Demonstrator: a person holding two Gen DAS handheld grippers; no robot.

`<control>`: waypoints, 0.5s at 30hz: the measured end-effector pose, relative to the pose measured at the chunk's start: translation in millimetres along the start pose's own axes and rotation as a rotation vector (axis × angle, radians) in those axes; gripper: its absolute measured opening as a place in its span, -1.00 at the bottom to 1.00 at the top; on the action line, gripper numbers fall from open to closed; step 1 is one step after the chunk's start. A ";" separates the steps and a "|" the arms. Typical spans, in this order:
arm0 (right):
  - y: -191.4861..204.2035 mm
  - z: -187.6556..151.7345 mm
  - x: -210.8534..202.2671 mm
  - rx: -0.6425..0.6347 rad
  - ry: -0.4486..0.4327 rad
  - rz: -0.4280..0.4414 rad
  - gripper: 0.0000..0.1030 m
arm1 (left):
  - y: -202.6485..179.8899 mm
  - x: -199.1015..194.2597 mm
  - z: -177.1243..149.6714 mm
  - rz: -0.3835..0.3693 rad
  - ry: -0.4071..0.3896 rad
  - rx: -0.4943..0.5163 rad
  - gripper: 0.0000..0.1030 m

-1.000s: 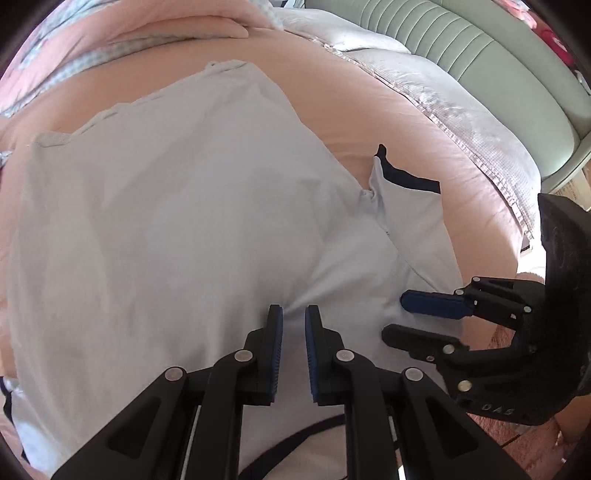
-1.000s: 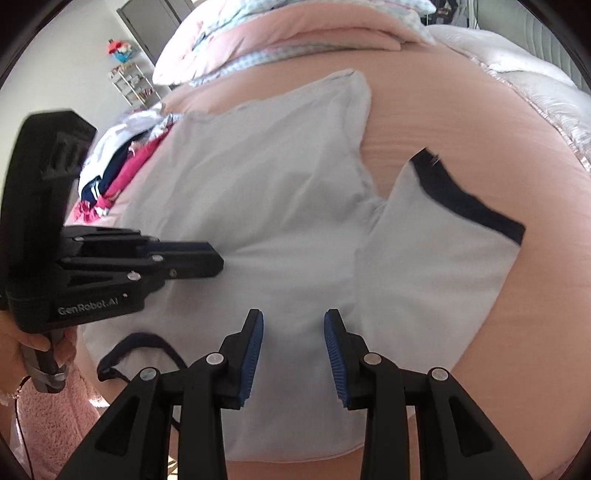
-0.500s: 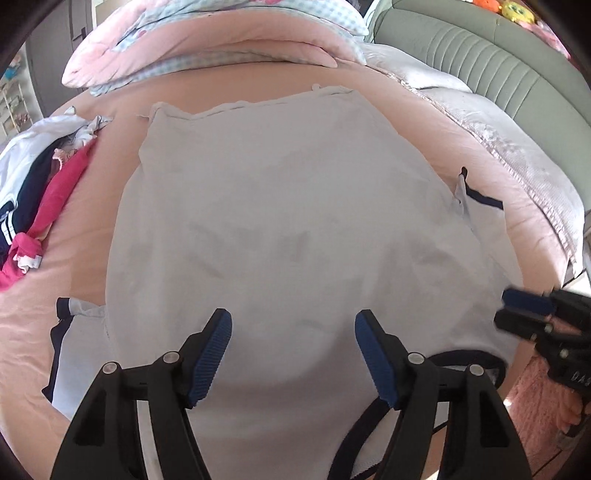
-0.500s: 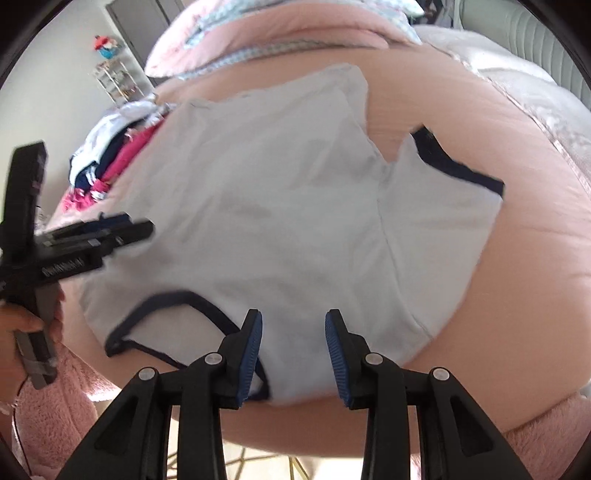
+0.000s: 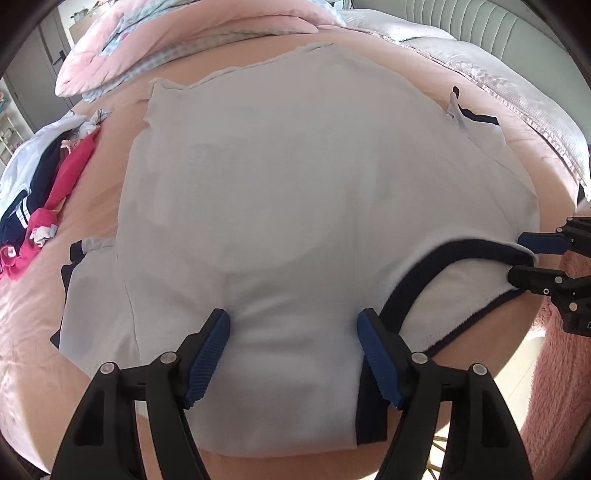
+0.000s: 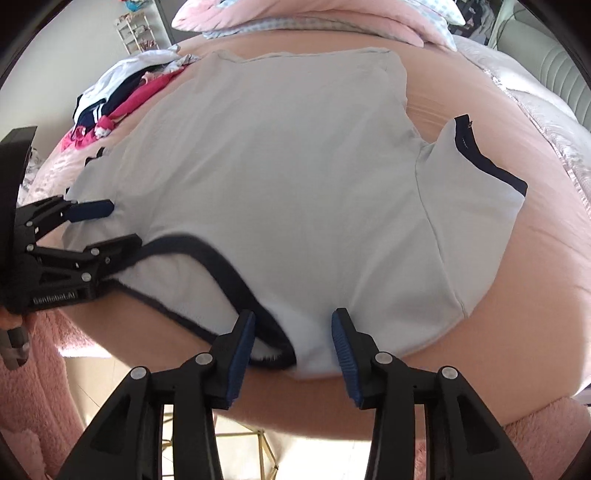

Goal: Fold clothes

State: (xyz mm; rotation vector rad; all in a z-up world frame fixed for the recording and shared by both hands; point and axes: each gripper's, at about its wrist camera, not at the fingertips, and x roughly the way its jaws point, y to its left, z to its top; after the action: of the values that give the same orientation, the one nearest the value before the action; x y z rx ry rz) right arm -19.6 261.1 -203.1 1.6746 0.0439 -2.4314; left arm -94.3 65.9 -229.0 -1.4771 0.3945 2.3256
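Both tools spread, left tool [image 5: 293, 349] and right tool [image 6: 293, 347] opening over limp, light T-shirt [image 5: 295, 192]; best pinched at navy-trimmed collar [image 5: 443, 254] shoulders.

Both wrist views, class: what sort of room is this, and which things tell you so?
Most likely a bedroom. A pale T-shirt lies spread on a bed's pink sheet, with a folded pink quilt and a padded green headboard behind it.

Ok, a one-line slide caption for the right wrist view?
Right hand-held gripper opening over the shirt collar at the bed edge.
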 end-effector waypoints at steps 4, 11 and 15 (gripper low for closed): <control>-2.6 -4.0 -10.8 0.010 0.018 0.006 -0.15 | 10.2 -11.4 0.0 -0.023 -0.015 -0.031 0.36; -17.1 1.1 -6.8 0.077 -0.008 -0.006 -0.14 | 5.2 -10.6 -13.0 0.016 0.010 0.013 0.37; -12.2 -11.2 -10.7 0.041 0.056 -0.049 -0.14 | 9.6 -16.6 -16.8 0.008 0.073 0.033 0.37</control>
State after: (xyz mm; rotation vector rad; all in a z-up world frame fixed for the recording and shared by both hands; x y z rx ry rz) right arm -7.7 276.1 -198.2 1.7794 0.0443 -2.4365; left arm -78.4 47.9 -220.5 -1.5508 0.4572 2.2651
